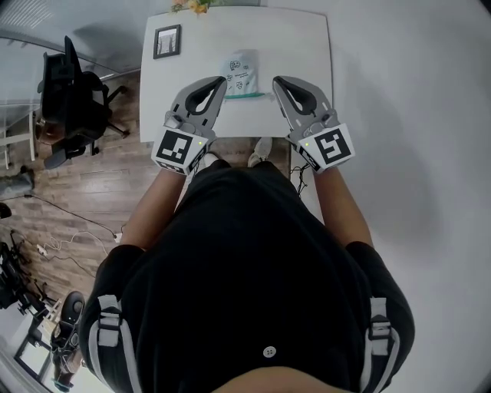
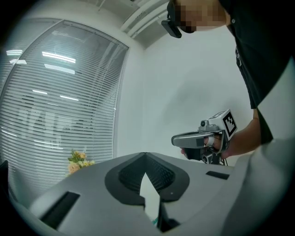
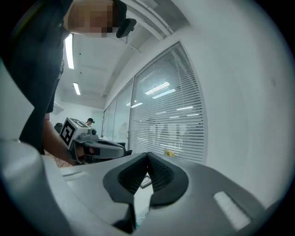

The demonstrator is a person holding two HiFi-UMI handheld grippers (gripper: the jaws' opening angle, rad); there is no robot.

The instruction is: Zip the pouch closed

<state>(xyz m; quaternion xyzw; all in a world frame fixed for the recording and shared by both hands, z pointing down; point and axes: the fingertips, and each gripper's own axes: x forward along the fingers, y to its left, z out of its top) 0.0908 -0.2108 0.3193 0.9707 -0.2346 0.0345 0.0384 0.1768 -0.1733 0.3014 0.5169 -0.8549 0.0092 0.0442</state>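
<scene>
A white pouch (image 1: pixel 239 73) with small printed drawings lies flat on the white table (image 1: pixel 299 46), its teal zip strip (image 1: pixel 245 95) along the near edge. My left gripper (image 1: pixel 223 80) hovers just left of the pouch, shut and holding nothing. My right gripper (image 1: pixel 277 80) hovers just right of it, also shut and holding nothing. Both point level toward the far side, above the table's near half. In the left gripper view the jaws (image 2: pixel 145 155) meet at their tips, and the right gripper (image 2: pixel 203 138) shows beyond. In the right gripper view the jaws (image 3: pixel 148 154) are closed too, with the left gripper (image 3: pixel 99 146) off to the side.
A small dark picture frame (image 1: pixel 166 41) stands at the table's far left corner, with flowers (image 1: pixel 192 5) at the far edge. A black office chair (image 1: pixel 73 96) sits left of the table on the wooden floor. A white wall runs along the right.
</scene>
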